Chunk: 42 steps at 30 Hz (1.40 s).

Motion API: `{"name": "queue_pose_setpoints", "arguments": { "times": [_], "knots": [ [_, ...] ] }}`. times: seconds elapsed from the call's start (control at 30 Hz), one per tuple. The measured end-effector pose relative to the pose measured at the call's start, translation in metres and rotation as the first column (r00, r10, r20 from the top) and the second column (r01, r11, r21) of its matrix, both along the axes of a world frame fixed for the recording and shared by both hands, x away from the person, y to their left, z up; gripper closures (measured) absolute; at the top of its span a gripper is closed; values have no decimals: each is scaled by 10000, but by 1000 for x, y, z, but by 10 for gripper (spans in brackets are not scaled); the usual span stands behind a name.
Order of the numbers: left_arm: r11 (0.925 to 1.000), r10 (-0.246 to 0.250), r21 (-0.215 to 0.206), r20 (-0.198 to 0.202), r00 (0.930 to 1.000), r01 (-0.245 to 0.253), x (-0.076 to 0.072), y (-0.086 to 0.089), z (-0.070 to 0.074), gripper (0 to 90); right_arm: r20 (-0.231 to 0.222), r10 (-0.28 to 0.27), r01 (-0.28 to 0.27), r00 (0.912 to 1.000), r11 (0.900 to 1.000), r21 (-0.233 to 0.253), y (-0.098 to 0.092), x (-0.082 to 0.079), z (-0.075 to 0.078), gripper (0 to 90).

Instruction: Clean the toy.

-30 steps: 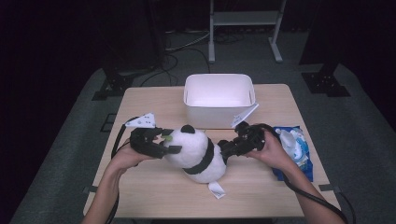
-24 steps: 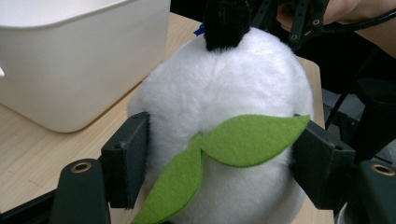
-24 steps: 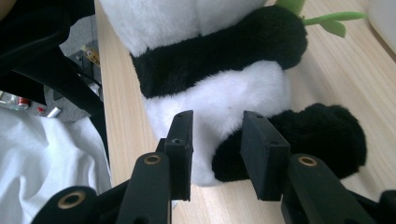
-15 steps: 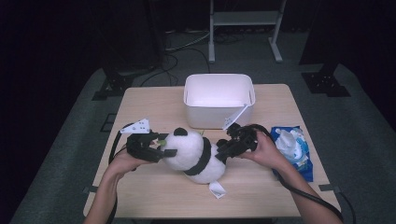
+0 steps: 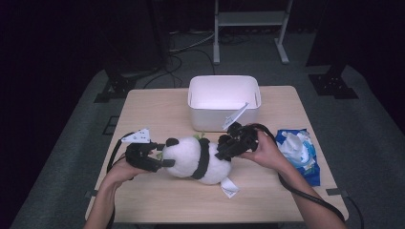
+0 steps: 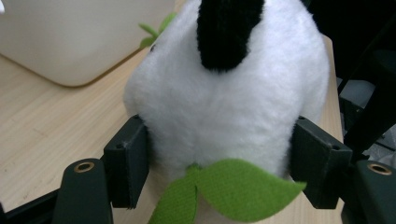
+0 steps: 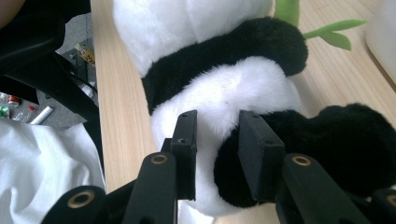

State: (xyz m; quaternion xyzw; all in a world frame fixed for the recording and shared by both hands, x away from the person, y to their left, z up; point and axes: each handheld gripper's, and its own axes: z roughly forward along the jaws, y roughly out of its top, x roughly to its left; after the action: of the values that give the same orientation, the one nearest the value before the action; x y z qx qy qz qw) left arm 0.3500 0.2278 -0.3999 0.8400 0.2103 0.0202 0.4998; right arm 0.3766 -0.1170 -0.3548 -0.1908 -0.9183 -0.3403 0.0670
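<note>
Lower left of the high view: left gripper [image 5: 162, 160] clamped on the head of the toy panda [image 5: 198, 160], jaws pressing both sides. Centre: panda lying on the table [image 5: 157, 112], below the white bin [image 5: 223, 102]. Right: right gripper [image 5: 224, 149] pinching its rump, seemingly tight.

Count of things on the worktop [image 5: 157, 200]

One plush panda [image 5: 198, 157], one white bin [image 5: 223, 101], one blue wipes pack [image 5: 297, 151], and two claws: left claw [image 5: 155, 162], right claw [image 5: 224, 149].
</note>
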Motion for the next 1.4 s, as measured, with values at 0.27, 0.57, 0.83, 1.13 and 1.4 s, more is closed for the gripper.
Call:
{"name": "queue_pose_setpoints", "arguments": {
  "times": [0.27, 0.57, 0.83, 1.13, 1.4],
  "knots": [
    [9983, -149, 558, -280, 9995, 164, 8, -18, -18, 288, 333, 60, -46, 9994, 9991, -429, -4, -8, 15, 668],
    [9962, 285, 830, -454, 9986, -246, 27, -55, -31, 337, 182, -268, 279, 9995, 9975, -656, -30, -17, 16, 691],
    [9946, 208, 1034, -707, 9973, -134, 28, -52, -24, 314, 179, -218, 230, 9996, 9976, -660, -37, -24, 10, 724],
    [9972, -259, 686, -469, 9986, 291, 18, -47, 7, 255, 210, 299, -277, 9993, 9946, -1002, -22, -33, 3, 784],
    [9926, -745, 962, -36, 9972, 745, 18, -72, 24, 254, 62, 388, -378, 9992, 9929, -1131, -22, -36, 1, 777]
  ]
}}
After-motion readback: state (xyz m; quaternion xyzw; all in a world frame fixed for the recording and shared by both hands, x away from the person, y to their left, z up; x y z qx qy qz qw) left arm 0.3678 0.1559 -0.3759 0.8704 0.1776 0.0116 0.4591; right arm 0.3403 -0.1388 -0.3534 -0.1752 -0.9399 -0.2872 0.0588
